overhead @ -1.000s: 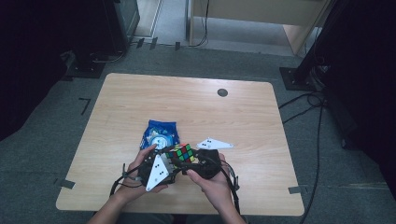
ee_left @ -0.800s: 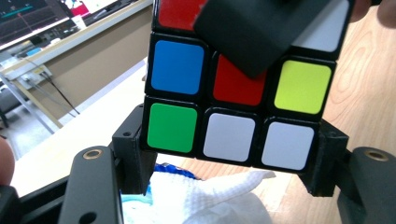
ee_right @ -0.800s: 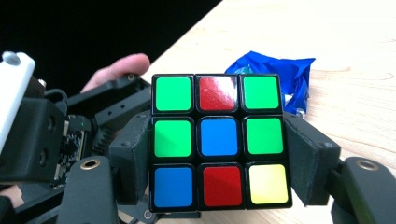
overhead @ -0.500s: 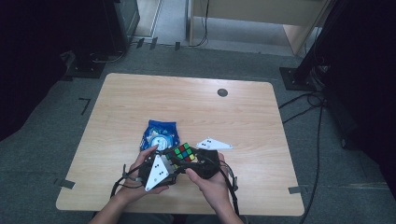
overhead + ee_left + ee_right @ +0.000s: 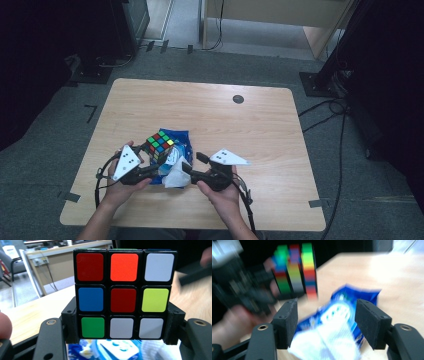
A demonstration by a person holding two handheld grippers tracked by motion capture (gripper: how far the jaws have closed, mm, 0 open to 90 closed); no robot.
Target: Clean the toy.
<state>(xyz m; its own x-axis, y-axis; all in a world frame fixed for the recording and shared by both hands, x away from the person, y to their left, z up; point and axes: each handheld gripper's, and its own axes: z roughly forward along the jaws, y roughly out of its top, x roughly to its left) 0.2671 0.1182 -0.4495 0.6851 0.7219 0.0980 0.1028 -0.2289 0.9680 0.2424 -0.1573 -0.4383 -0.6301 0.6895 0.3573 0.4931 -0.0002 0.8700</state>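
A person's two hands come in from the near edge of a pale wooden worktop (image 5: 260, 125), each holding a black two-jaw gripper with a grey three-cornered plate on top.

The left gripper (image 5: 150, 161) has its jaws clamped on a multicoloured puzzle cube with black edges (image 5: 160, 144), which it holds raised above the worktop. In the left gripper view the cube (image 5: 124, 292) sits squarely between the two jaws, one jaw pressed against each side of its lowest row. The face turned to that camera reads red, orange, white across the top; blue, red, yellow-green across the middle; green, white, white along the bottom.

Below and just behind the cube lies a blue and white crinkled plastic snack packet (image 5: 176, 160), flat on the worktop near its front edge.

The right gripper (image 5: 192, 167) is just to the right of the packet, its jaws standing wide apart and holding nothing. In the right gripper view, which is blurred, the packet (image 5: 337, 322) lies in the gap between the two jaws, while the cube (image 5: 294, 272) hangs farther off, above and to the left.

A small dark round disc (image 5: 238, 99) sits towards the worktop's far edge, well apart from everything else.
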